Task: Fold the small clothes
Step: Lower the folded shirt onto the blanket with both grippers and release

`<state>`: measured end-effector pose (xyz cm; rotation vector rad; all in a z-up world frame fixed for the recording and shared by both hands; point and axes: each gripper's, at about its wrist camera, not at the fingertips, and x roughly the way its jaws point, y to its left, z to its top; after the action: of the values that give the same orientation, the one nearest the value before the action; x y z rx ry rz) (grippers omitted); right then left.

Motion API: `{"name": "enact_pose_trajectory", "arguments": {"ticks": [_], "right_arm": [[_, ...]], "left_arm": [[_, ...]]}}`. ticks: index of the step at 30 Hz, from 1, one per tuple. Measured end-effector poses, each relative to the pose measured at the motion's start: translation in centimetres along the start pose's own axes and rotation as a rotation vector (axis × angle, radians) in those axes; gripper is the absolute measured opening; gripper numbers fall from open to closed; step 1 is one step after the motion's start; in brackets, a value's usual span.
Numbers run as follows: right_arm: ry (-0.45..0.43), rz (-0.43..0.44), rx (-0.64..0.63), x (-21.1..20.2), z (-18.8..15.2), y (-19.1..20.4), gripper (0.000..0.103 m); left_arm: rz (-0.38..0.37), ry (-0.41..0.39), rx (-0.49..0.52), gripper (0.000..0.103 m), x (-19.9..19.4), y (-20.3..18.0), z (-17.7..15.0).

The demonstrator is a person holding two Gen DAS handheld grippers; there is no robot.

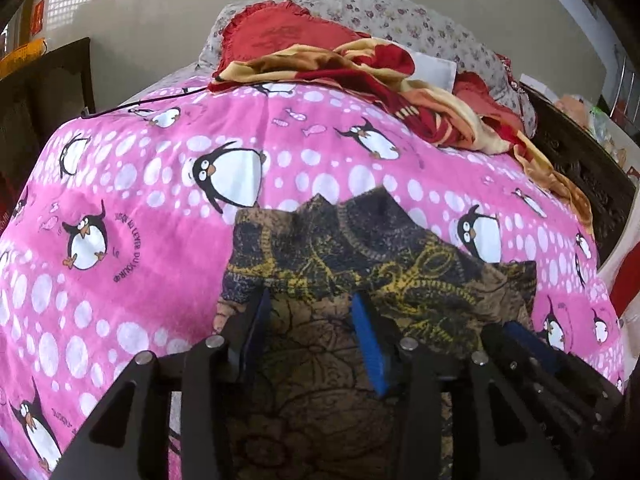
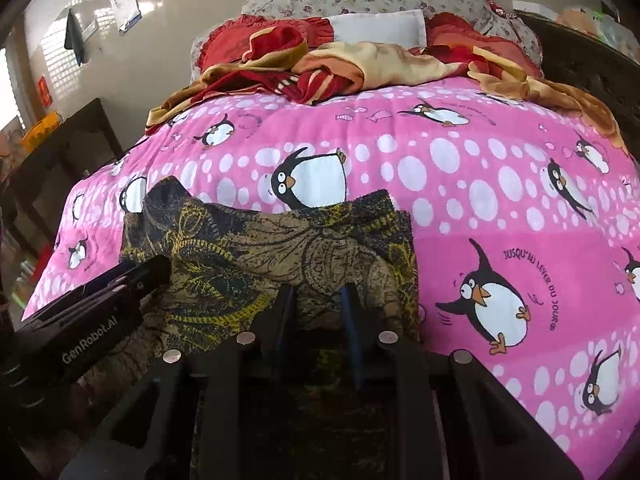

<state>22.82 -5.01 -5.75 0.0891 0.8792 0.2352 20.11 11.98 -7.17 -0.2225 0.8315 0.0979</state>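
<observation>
A small brown, black and yellow patterned garment (image 1: 360, 264) lies on a pink penguin bedspread (image 1: 140, 184). My left gripper (image 1: 310, 300) is open, its blue-padded fingers standing on the garment's near left part with cloth between them. My right gripper (image 2: 318, 292) stands open over the garment (image 2: 260, 252) at its near right part, jaws a narrow gap apart with cloth beneath. The right gripper also shows at the right of the left wrist view (image 1: 520, 336), and the left gripper at the left of the right wrist view (image 2: 132, 276).
A crumpled red and yellow blanket (image 1: 360, 68) and floral pillows (image 1: 400, 12) lie at the far end of the bed. A dark wooden headboard (image 1: 580, 160) runs along the right. Dark furniture (image 2: 60, 160) stands left of the bed. Pink bedspread (image 2: 500, 200) extends to the right.
</observation>
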Motion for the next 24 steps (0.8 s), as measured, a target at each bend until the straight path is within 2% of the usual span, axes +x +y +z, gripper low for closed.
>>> {"name": "enact_pose_trajectory", "arguments": {"ticks": [5, 14, 16, 17, 18, 20, 22, 24], "right_arm": [[-0.006, 0.029, 0.020, -0.2, -0.1, -0.3, 0.020], [-0.005, 0.031, 0.021, 0.0, -0.2, -0.3, 0.021], [0.015, 0.036, 0.018, -0.1, 0.0, -0.2, 0.024], [0.041, 0.045, 0.010, -0.2, 0.4, -0.1, 0.024], [0.067, 0.047, -0.003, -1.1, 0.9, 0.1, 0.024], [0.028, 0.084, 0.009, -4.1, 1.4, 0.0, 0.024], [-0.003, 0.143, -0.029, -7.4, 1.0, 0.2, 0.028], [0.011, 0.169, -0.103, -9.8, -0.5, 0.7, 0.031]], "left_arm": [[-0.008, -0.001, -0.006, 0.045, 0.0, 0.1, 0.1], [-0.009, 0.001, -0.006, 0.046, 0.1, 0.0, 0.1], [-0.025, 0.019, 0.008, 0.058, 0.1, -0.1, 0.3], [-0.039, 0.051, 0.059, 0.059, -0.2, -0.5, 0.7], [-0.043, 0.062, 0.101, 0.059, -0.8, -0.6, 1.0], [-0.051, 0.025, 0.130, 0.058, -3.6, 0.0, 1.2], [-0.121, -0.026, 0.150, 0.058, -8.2, 1.5, 0.6], [-0.167, -0.039, 0.161, 0.058, -11.6, 2.6, -1.0]]}}
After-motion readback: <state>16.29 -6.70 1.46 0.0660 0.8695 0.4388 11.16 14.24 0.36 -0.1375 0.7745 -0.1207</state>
